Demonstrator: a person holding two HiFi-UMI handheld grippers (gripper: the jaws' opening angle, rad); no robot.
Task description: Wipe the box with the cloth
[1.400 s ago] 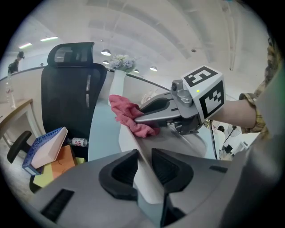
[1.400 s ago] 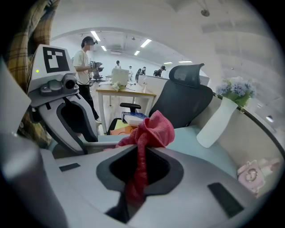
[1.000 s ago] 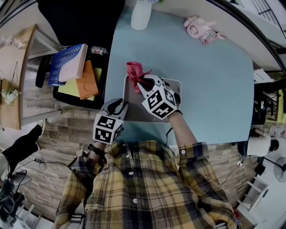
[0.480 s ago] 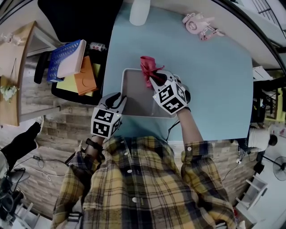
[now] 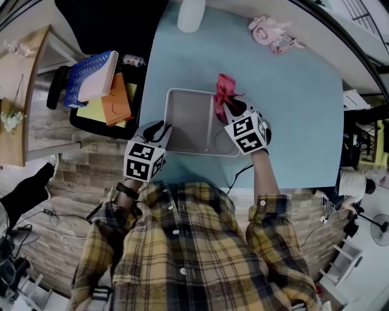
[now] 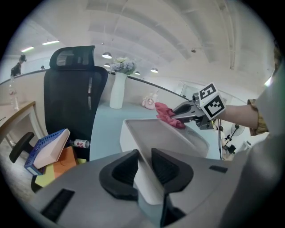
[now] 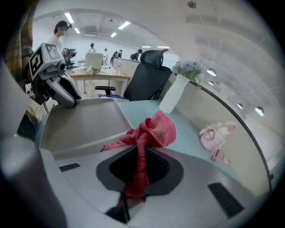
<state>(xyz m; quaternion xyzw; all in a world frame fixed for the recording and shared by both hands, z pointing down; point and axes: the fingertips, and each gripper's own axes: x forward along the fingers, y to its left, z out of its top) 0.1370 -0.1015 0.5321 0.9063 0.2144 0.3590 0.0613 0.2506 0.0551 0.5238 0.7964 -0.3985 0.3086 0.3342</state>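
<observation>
Head view: pink cloth (image 5: 225, 91) at the far right corner of the grey box (image 5: 188, 121). Left gripper view: left hand-held gripper (image 6: 143, 165) clamps the box's near wall. Right gripper view: right hand-held gripper (image 7: 141, 165) pinches the cloth; wiping seemingly under way, unfinished.

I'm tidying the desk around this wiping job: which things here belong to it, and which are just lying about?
In use: box, its wall in the left gripper; pink cloth, in the right gripper.
Lying about: white vase, pink toy phone, stack of books, black office chair.
</observation>
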